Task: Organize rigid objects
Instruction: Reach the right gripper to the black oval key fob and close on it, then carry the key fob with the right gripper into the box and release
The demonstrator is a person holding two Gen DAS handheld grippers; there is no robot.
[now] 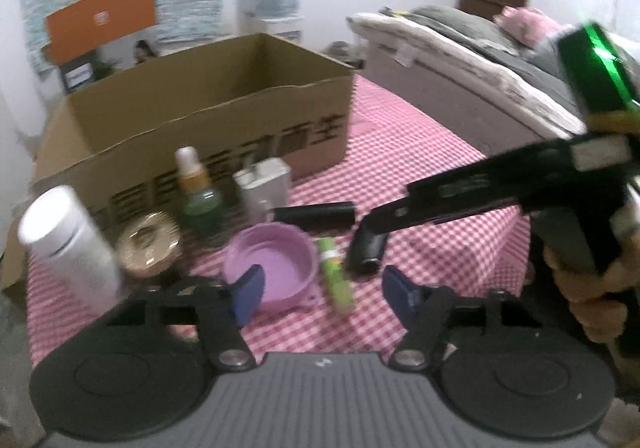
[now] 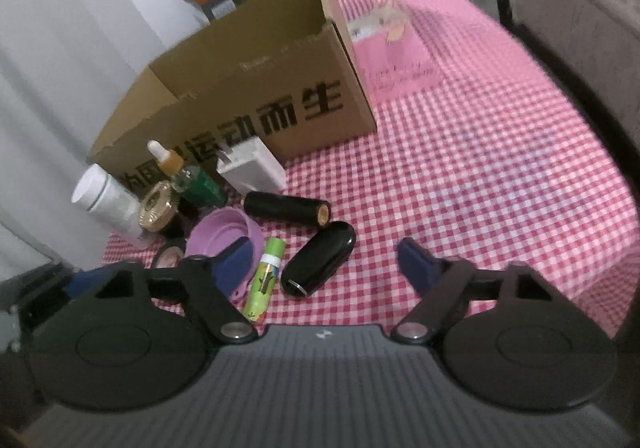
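On the red checked cloth, in front of an open cardboard box, stand a white bottle, a gold-lidded jar, a green dropper bottle and a white charger. A black cylinder, a pink lid, a green tube and a glossy black case lie nearer. My right gripper is open above the case and tube. My left gripper is open over the pink lid and green tube, gripping nothing.
The right gripper's body and the hand holding it reach in from the right in the left wrist view. A padded bed edge runs along the far right. A pink booklet lies beside the box. A small round compact sits near the lid.
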